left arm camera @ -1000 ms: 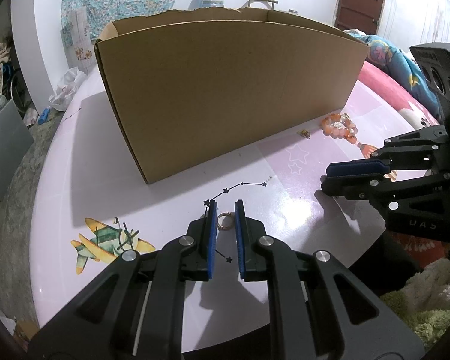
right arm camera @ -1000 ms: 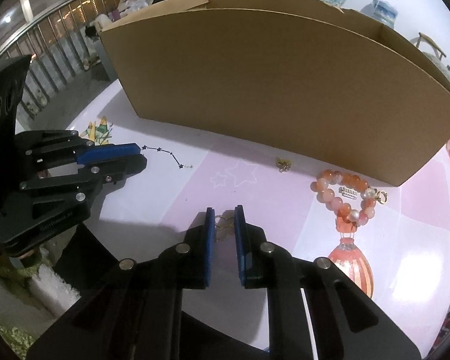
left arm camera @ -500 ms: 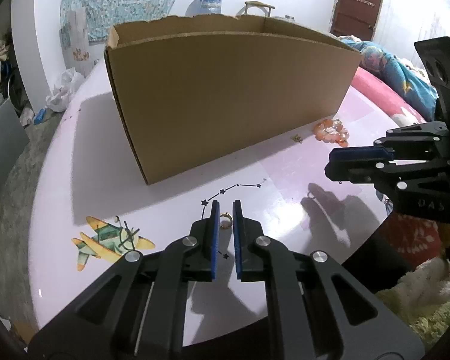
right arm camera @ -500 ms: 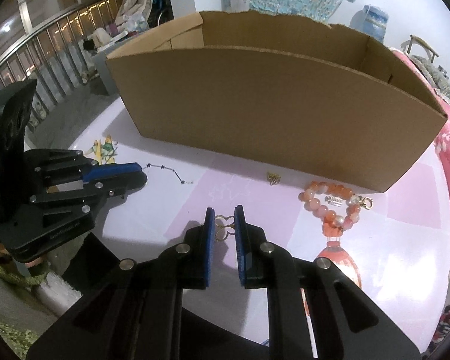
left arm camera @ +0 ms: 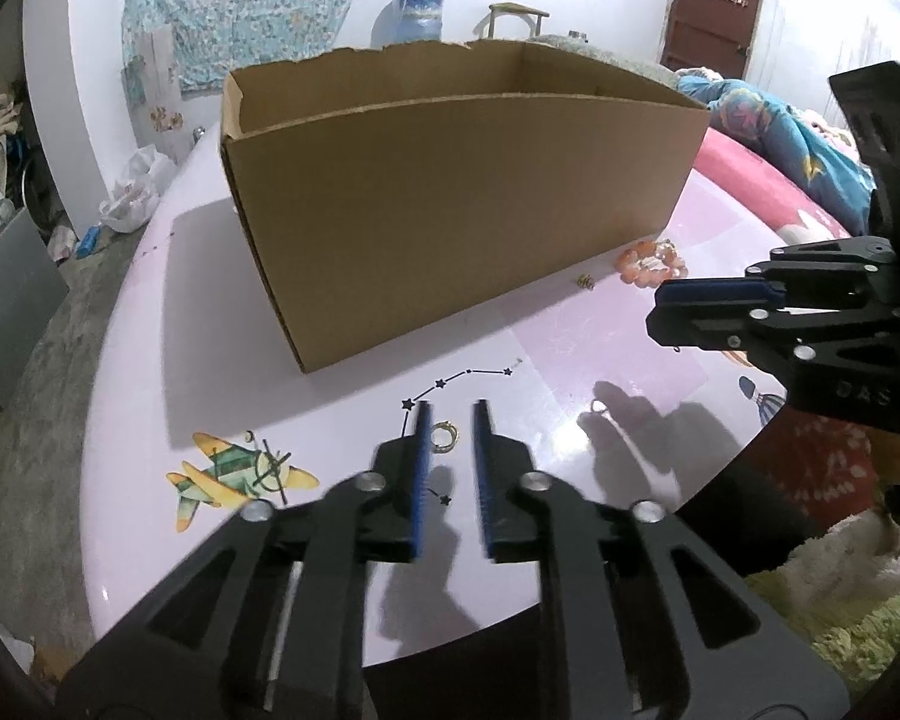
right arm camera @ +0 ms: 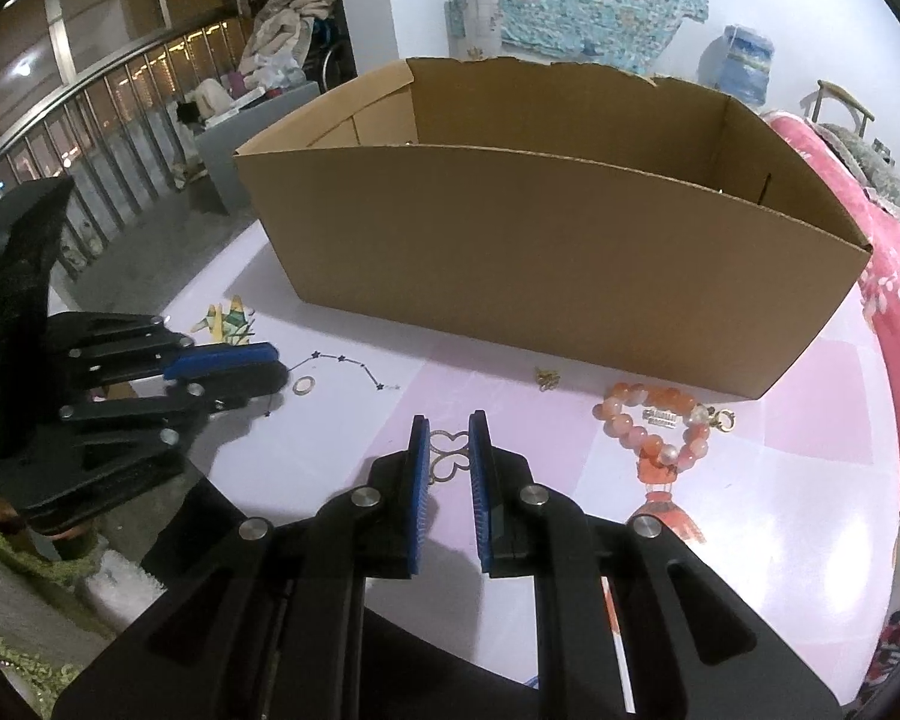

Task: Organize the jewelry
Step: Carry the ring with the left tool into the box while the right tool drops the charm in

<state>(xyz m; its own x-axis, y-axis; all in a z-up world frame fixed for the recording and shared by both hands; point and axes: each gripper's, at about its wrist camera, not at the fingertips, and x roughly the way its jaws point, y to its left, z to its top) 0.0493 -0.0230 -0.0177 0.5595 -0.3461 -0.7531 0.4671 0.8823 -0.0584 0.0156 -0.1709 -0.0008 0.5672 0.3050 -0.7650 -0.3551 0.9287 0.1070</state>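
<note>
1. Two grippers show in both views, each black with blue pads, over a round pink table (left arm camera: 150,324).
2. The left gripper (left arm camera: 450,438) fills the bottom middle of the left wrist view. Its jaws are opening.
3. A small gold ring (left arm camera: 444,435) sits between the left pads, close to the left one. The right pad does not touch it.
4. In the right wrist view, the ring (right arm camera: 303,385) shows at the middle left of the frame, just under the tip of the left gripper (right arm camera: 270,367).
5. The right gripper (right arm camera: 450,450) fills the bottom middle of the right wrist view. Its jaws are nearly closed, and they pinch a thin gold earring (right arm camera: 448,457) shaped like a butterfly.
6. In the left wrist view, the right gripper (left arm camera: 660,312) comes in from the right edge of the frame. The earring is too small to see there.
7. A big brown cardboard box (left arm camera: 462,198) stands in the middle of the table with its top open. In the right wrist view, the box (right arm camera: 546,252) fills the middle of the frame.
8. An orange bead bracelet (right arm camera: 660,426) lies on the table at the right of the right wrist view, close to the box.
9. A tiny gold charm (right arm camera: 547,378) lies to the left of the bracelet, just beside the box wall.
10. A plane picture (left arm camera: 234,477) is printed on the table at the lower left of the left wrist view.
11. A line of little black stars (left arm camera: 456,381) is printed just above the tips of the left gripper.
</note>
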